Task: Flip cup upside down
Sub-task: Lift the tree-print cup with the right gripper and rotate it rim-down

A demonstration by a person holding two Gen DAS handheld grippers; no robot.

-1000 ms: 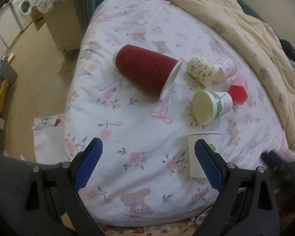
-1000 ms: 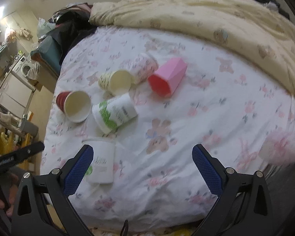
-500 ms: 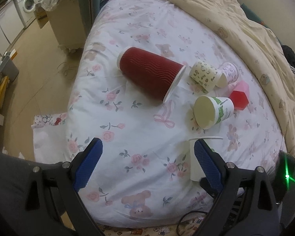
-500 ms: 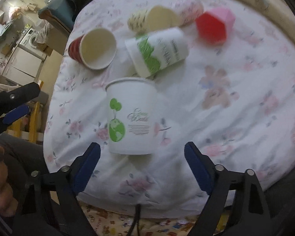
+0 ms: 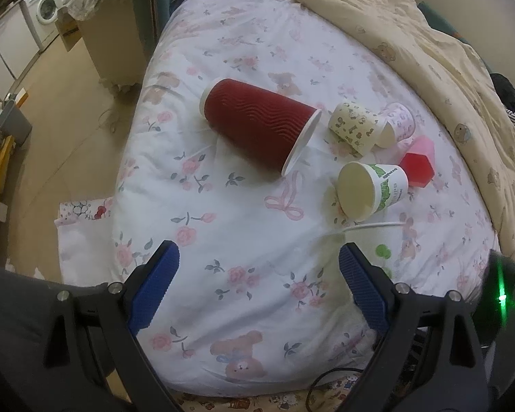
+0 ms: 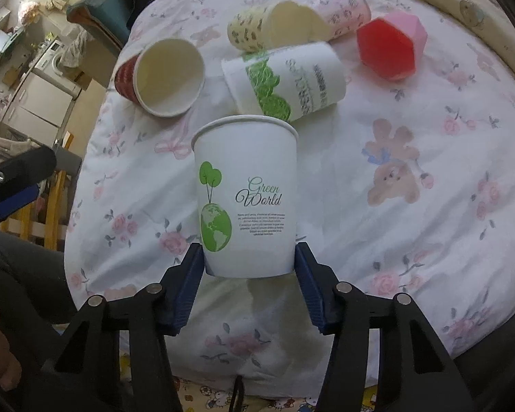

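A white "Green World" paper cup (image 6: 247, 199) lies on the floral bedsheet with its rim pointing away from me. My right gripper (image 6: 249, 264) has its blue pads on both sides of the cup's base, closed onto it. In the left wrist view the same cup (image 5: 377, 243) shows partly, behind my right finger (image 5: 360, 285). My left gripper (image 5: 257, 285) is open and empty above the near edge of the bed.
Other cups lie on their sides: a large red ribbed one (image 5: 257, 127) (image 6: 161, 75), a white one with green print (image 5: 370, 189) (image 6: 285, 82), a yellow patterned one (image 5: 357, 127), a pink floral one (image 5: 398, 123) and a pink faceted one (image 5: 419, 161) (image 6: 388, 44). A beige quilt (image 5: 429, 51) bounds the right.
My right gripper has moved in on the Green World cup and closed its pads onto its base. The left gripper has barely moved.
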